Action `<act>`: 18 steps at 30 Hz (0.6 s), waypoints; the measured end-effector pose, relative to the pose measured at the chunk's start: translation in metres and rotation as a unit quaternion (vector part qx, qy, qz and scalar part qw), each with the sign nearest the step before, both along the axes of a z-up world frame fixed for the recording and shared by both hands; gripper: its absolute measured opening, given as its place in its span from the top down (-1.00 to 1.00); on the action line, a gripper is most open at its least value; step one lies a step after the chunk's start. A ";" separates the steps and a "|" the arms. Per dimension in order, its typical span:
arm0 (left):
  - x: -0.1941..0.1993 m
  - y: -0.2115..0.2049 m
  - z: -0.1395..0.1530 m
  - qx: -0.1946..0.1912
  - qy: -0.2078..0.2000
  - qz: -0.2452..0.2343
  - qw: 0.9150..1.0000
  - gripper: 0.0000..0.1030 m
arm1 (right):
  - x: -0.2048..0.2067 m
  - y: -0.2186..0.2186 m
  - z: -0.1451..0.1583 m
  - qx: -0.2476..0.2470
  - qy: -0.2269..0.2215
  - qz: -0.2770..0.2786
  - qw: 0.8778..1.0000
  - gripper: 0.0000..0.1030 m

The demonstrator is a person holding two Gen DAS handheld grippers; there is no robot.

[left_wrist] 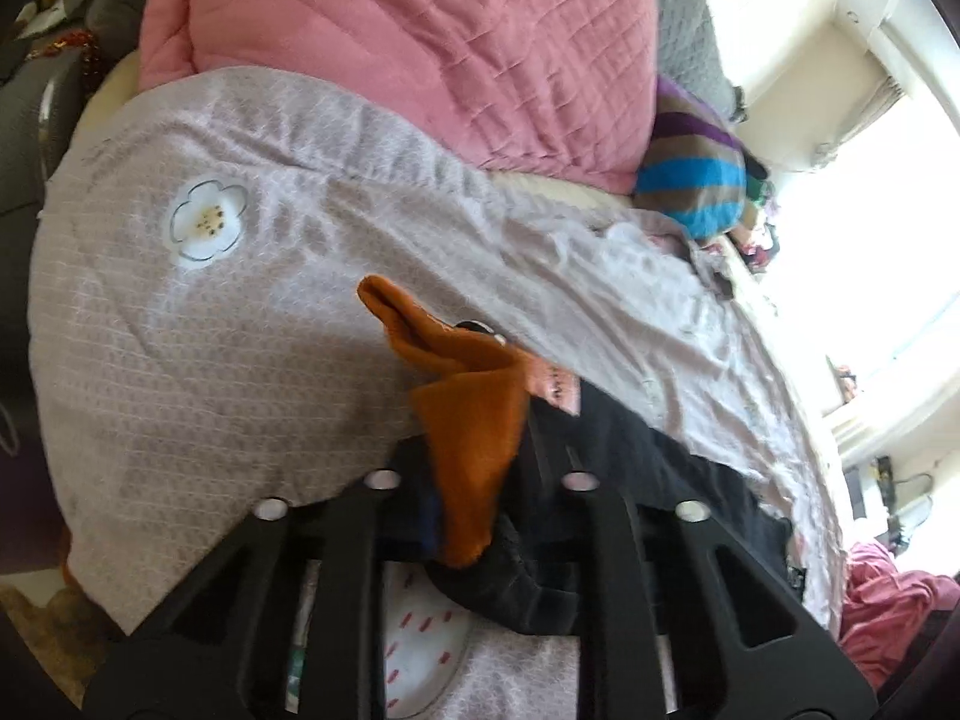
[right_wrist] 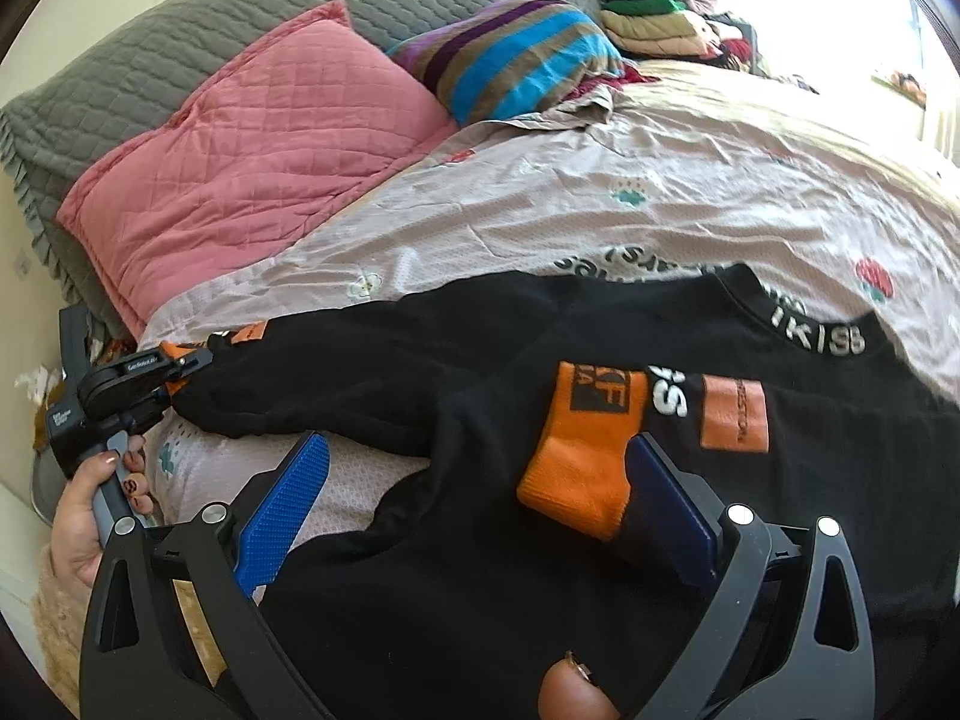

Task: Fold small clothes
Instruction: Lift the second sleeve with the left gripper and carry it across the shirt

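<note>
**Black sweatshirt spread on the bed, one cuff pinched**

The black sweatshirt [right_wrist: 480, 408] lies flat and spread on the pale mauve printed bedspread [right_wrist: 690, 180], its collar band printed with white letters. Both sleeves end in orange cuffs. One orange cuff [right_wrist: 582, 462] is folded across the chest, beside a white print and an orange rectangular patch [right_wrist: 735, 414]. The other sleeve stretches out leftward from the body toward the bed's edge.

There the left gripper [right_wrist: 180, 369] is clamped on the far orange cuff [left_wrist: 474, 420], its jaws drawn close with the fabric bunched between them; a hand [right_wrist: 90, 516] holds its handle. The right gripper [right_wrist: 474, 510] hangs over the sweatshirt with its jaws standing wide, its blue pads [right_wrist: 288, 510] apart, one beside the folded cuff, nothing pinched.

Beyond the sweatshirt, toward the head of the bed, rest a pink quilted pillow [right_wrist: 252, 150], a grey quilted pillow [right_wrist: 300, 6] and a striped cushion [right_wrist: 516, 54]. Folded clothes [right_wrist: 654, 24] are stacked past the cushion.
</note>
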State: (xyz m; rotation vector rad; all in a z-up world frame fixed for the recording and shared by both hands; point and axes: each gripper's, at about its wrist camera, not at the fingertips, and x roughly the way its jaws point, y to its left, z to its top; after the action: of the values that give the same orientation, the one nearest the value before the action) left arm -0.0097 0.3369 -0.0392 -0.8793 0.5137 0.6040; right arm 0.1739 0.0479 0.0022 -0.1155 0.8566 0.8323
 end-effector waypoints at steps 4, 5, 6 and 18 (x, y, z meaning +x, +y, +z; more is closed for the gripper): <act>-0.002 -0.012 0.014 0.031 -0.019 -0.013 0.999 0.88 | 0.000 -0.017 -0.002 0.013 0.017 -0.019 1.000 -0.91; -0.002 -0.015 0.018 0.039 -0.022 -0.016 0.999 0.88 | 0.000 -0.023 -0.003 0.016 0.020 -0.025 0.999 -0.91; -0.002 -0.020 0.023 0.048 -0.026 -0.021 0.998 0.88 | 0.000 -0.027 -0.003 0.017 0.022 -0.029 0.999 -0.91; 0.003 -0.085 0.088 0.101 -0.100 -0.094 0.985 0.90 | 0.002 -0.083 0.005 0.038 0.022 -0.077 0.996 -0.91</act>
State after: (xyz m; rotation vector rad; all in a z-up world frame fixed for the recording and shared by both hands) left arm -0.0064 0.2524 0.0492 -0.6804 0.3420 0.3834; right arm 0.1760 -0.0347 0.0071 0.0349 0.8624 0.7228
